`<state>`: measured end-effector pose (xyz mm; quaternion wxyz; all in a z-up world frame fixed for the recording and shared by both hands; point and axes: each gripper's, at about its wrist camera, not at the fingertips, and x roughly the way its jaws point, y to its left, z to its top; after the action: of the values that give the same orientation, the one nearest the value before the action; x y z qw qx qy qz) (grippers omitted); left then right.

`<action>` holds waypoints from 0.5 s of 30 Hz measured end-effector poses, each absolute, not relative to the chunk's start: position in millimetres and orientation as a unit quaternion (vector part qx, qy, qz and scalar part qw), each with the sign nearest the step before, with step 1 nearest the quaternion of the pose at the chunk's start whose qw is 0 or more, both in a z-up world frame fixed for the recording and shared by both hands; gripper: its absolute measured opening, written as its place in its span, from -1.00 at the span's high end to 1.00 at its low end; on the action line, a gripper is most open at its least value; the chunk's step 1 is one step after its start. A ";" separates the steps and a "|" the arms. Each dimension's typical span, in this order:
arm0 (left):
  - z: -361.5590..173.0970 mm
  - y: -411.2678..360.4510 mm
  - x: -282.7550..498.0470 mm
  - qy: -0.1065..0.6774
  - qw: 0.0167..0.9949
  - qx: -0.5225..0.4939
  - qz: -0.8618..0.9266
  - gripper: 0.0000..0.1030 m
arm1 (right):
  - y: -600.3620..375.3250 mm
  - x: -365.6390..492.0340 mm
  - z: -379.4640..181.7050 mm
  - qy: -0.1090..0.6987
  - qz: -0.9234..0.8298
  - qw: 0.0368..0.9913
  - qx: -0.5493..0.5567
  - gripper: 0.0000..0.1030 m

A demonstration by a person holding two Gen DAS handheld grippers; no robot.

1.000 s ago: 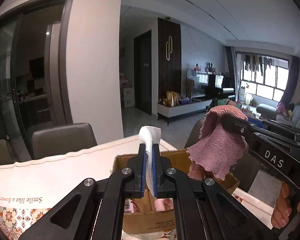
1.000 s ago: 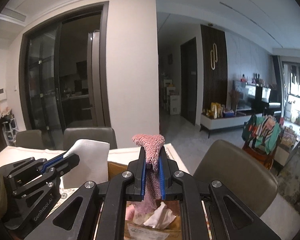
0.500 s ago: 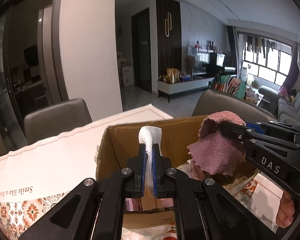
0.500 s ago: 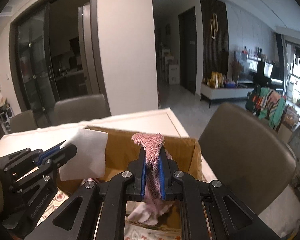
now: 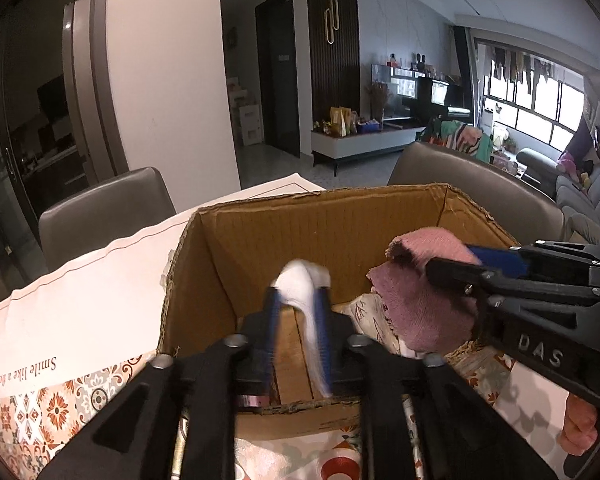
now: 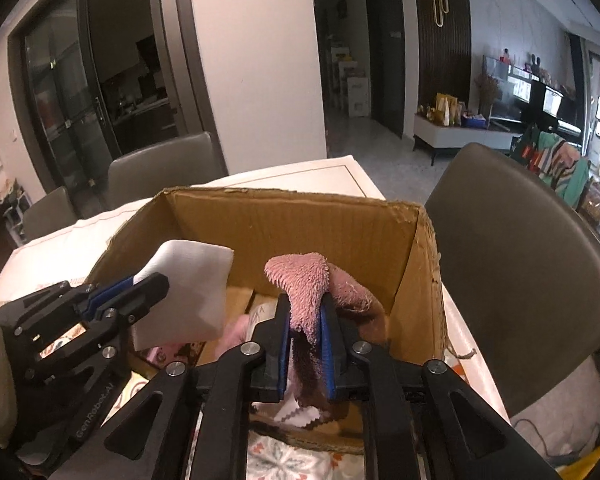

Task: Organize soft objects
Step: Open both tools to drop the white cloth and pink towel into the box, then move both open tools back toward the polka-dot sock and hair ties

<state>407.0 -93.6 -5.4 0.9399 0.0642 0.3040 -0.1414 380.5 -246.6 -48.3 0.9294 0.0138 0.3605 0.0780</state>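
An open cardboard box [image 5: 320, 232] [image 6: 300, 224] stands on the table, and both grippers hang over it. The jaws of my left gripper [image 5: 297, 306] [image 6: 156, 280] are opening. A blurred white cloth [image 5: 300, 280] [image 6: 188, 292] droops between them along the right finger, apart from the left one. My right gripper [image 6: 305, 316] [image 5: 432, 268] has a pink towel [image 6: 300, 276] [image 5: 424, 312] between its blue pads. Its jaws are opening too, but the towel still fills the gap and hangs down into the box.
Other fabrics [image 6: 260, 316] lie on the box floor. A patterned tablecloth [image 5: 40, 408] and a white sheet with lettering [image 5: 80, 312] cover the table. Grey chairs [image 6: 512, 280] [image 5: 100, 208] stand behind and to the right. A person's hand [image 5: 580, 428] holds the right gripper.
Both grippers have come down and tipped toward the box opening. The left jaws have parted and the white cloth is slipping down. The right jaws have widened slightly around the pink towel.
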 end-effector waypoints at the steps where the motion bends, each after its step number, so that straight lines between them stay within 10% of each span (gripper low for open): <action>1: -4.2 -93.3 405.1 0.303 0.940 0.063 -0.143 0.39 | -247.8 379.0 -47.7 0.361 0.077 0.929 0.015 0.38; 4: -1.0 -91.8 402.5 0.301 0.941 0.064 -0.140 0.35 | -246.1 374.1 -43.8 0.352 0.076 0.933 0.014 0.05; 15: 19.0 -85.7 370.0 0.279 0.949 0.067 -0.131 0.20 | -242.0 342.3 -17.8 0.313 0.063 0.948 0.008 0.05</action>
<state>370.0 -85.7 19.0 0.9491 0.0670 0.2786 -0.1309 342.3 -242.0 -17.8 0.9476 0.0075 0.3132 0.0629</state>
